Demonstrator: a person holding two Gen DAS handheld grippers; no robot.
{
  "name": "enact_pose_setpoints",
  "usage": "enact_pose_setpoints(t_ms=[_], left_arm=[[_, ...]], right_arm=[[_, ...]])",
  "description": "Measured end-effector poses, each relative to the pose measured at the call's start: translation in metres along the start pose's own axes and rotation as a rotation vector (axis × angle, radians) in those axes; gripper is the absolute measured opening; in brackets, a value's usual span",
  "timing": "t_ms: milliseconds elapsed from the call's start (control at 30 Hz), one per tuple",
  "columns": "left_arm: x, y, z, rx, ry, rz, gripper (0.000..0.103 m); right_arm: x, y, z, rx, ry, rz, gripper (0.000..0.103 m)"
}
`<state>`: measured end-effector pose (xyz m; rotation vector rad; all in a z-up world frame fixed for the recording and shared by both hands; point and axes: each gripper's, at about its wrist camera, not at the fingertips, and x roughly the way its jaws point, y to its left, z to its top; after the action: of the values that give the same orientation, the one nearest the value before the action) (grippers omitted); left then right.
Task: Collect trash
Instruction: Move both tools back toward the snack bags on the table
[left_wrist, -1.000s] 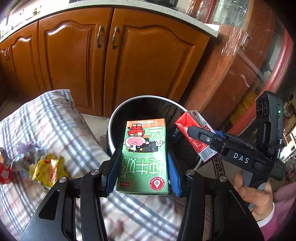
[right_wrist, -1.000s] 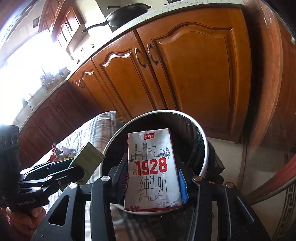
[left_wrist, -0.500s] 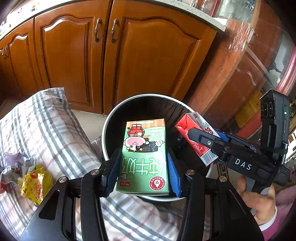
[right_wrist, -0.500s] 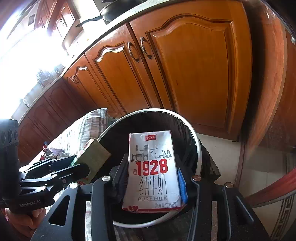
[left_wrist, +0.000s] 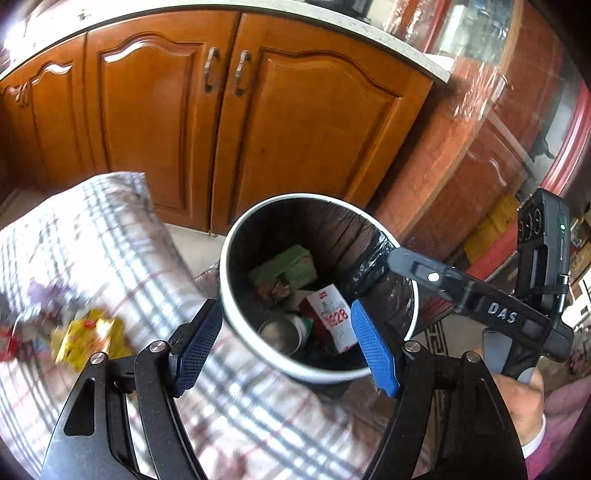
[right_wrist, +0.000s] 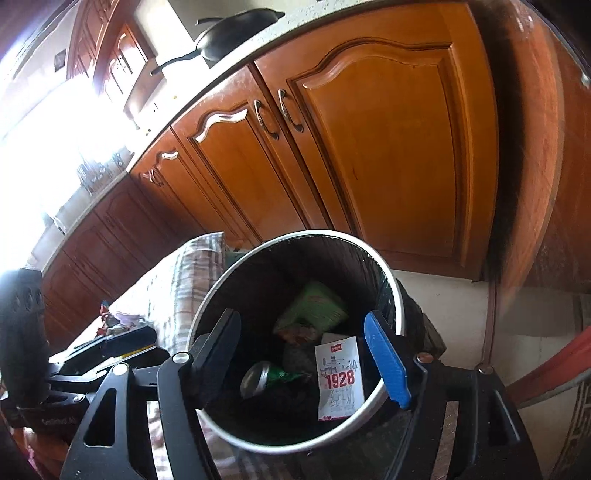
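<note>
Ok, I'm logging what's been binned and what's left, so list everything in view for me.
trash bin: one, black liner, white rim, on the floor by the cabinets
green carton: one, inside the bin
1928 milk carton: one, white and red, inside the bin
can: one, metallic, inside the bin
yellow wrapper: one, on the plaid cloth
plaid cloth: one, grey-white check, left of the bin
cabinets: brown wood, behind the bin
pan: one, black, on the counter
left claw: opening, nothing between its jaws
right claw: opening, nothing between its jaws
hand: one, holding the right claw's handle
</note>
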<state>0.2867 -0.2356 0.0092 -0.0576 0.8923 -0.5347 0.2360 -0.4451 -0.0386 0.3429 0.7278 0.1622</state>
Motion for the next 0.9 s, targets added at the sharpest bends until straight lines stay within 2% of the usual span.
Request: enact_pose_setpoints(t_ms=[200,300,600,900], left_arm=[[-0.027,0.022,-0.03,-0.055,-0.026,-0.009,0.075],[-0.042,0.039,-0.048,-0.081,-0.038,-0.005,0.075],[-0.086,0.096,-0.095,-0.19,-0.074,0.07,0.076],[-0.116,0.139,-0.123,-0.255,-0.116,0.15,0.076]], right_arm=[[-0.018,0.017,-0.018,0.004,-0.025,0.025,0.084],[-0.029,0.035,-0.035,-0.005,-0.047,0.036,0.085],[-0.04,0.084,-0.073,-0.061,-0.05,0.093,0.087],[-0.02,0.131,-0.097,-0.116,0.026,0.146,0.087]])
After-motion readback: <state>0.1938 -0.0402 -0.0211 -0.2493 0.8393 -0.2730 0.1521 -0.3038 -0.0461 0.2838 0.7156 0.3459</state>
